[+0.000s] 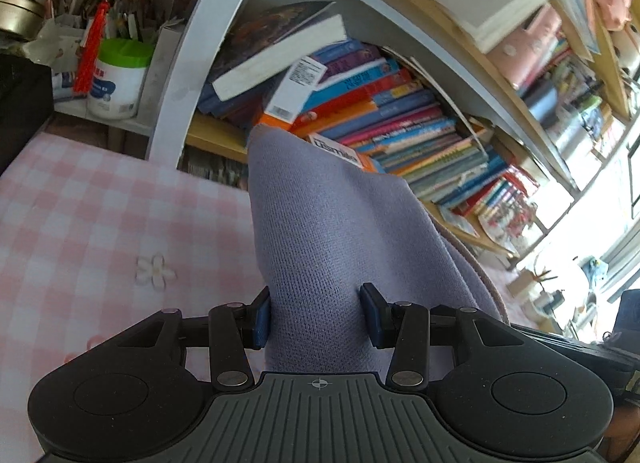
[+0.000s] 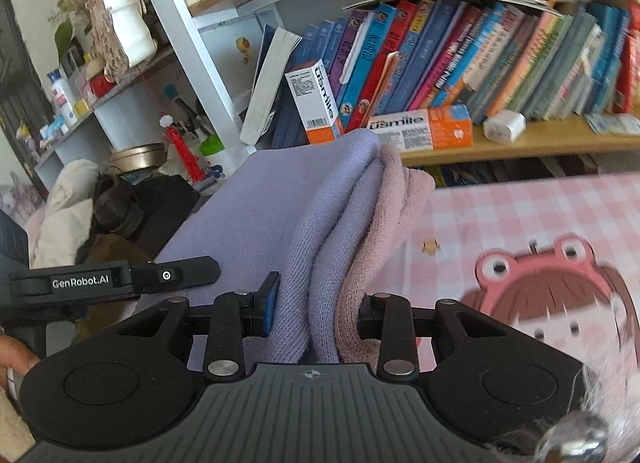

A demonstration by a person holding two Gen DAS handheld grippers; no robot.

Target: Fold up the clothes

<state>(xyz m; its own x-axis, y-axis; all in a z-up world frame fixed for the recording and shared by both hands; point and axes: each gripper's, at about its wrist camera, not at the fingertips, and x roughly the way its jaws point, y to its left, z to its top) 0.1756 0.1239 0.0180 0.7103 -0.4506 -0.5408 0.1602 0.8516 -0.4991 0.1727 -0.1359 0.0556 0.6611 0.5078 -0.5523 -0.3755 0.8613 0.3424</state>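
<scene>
Fig.: Carry step of fold. Left gripper (image 1: 316,313) and right gripper (image 2: 316,309), jaws part-closed, each pinch one end of the folded lilac/pink garment (image 2: 320,223), held at frame centre above the pink checked sheet (image 1: 80,223), w/ bookshelf (image 2: 520,143) behind. Next, prob.: lower evenly, set flat, then release both together.

**Gripper hardware, both hands**

Left gripper (image 1: 316,313) was matte black: two round domed housings, a ribbed grey centre plate with a small crosshair mark, silver pivot screws on the linkage arms, blue pads on the fingers (image 1: 262,313). Right gripper (image 2: 316,309) had the same build. To its left, the other unit's black body carried white "GenRobot.AI" lettering and a small round emblem.
</scene>
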